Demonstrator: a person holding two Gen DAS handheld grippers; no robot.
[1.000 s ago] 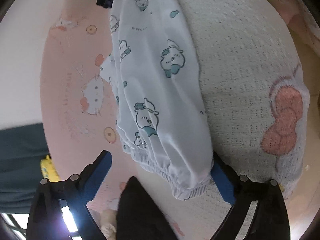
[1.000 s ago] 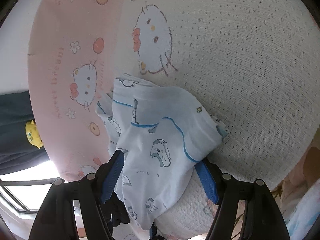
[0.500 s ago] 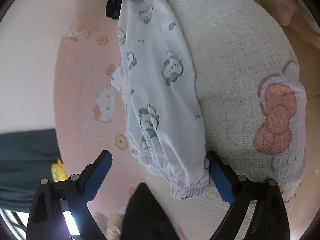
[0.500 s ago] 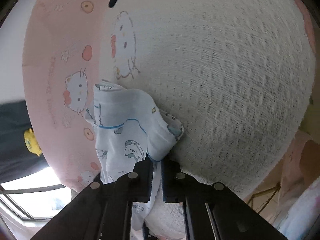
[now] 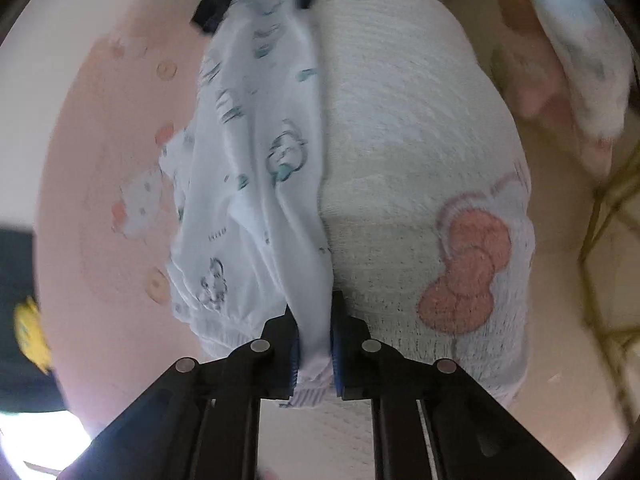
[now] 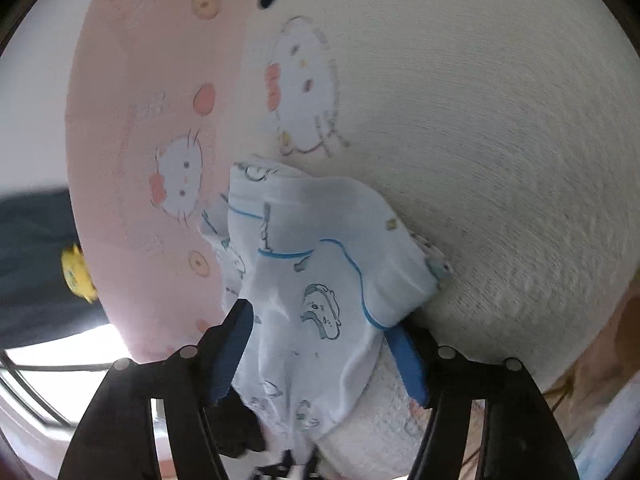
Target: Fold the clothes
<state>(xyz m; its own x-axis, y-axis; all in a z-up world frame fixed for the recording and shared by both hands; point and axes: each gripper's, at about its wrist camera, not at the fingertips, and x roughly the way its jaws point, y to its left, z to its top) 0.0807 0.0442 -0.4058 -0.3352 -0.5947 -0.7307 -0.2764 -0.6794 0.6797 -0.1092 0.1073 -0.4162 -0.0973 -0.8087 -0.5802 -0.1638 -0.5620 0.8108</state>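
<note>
The left gripper (image 5: 314, 344) has just closed its fingers on the elastic cuff of the printed baby trousers (image 5: 256, 184) lying on the knitted blanket (image 5: 408, 128) — while the right gripper (image 6: 320, 344) has just reopened, spread around the waist end — so a fold looks ready.

Entry: both grips altered within the second.
Left gripper (image 5: 314, 354): jaws closed onto the elastic cuff of the printed garment (image 5: 256, 184) at lower centre, bunching it. Right gripper (image 6: 320, 350): pinched the garment (image 6: 320, 280) half a second earlier, since reopened; cloth lay loose between the pads.
</note>
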